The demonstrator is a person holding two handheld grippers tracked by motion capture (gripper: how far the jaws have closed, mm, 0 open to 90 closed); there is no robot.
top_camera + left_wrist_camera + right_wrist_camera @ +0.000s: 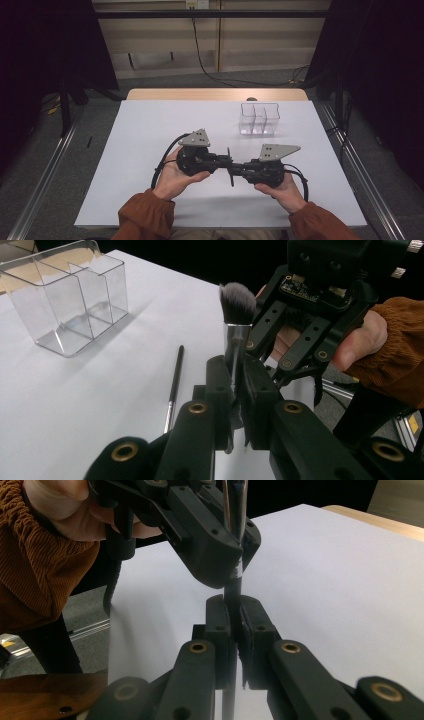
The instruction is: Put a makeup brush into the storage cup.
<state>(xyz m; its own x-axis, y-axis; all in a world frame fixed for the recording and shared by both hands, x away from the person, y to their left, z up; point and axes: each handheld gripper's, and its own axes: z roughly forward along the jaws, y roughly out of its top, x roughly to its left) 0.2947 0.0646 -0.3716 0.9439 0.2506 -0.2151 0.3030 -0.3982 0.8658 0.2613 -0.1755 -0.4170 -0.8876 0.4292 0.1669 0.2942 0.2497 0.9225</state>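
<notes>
A makeup brush with a dark fluffy head and a silver ferrule stands upright between my two grippers, which face each other over the near middle of the white table. My left gripper is shut on the brush just below the ferrule. My right gripper is shut on the dark handle lower down. Directly above it in the right gripper view are the left gripper's jaws. A hand holds each gripper.
A clear plastic organizer with several compartments stands at the back right of the table. A thin dark brush lies flat on the table between the organizer and the grippers. Metal rails run along both table sides.
</notes>
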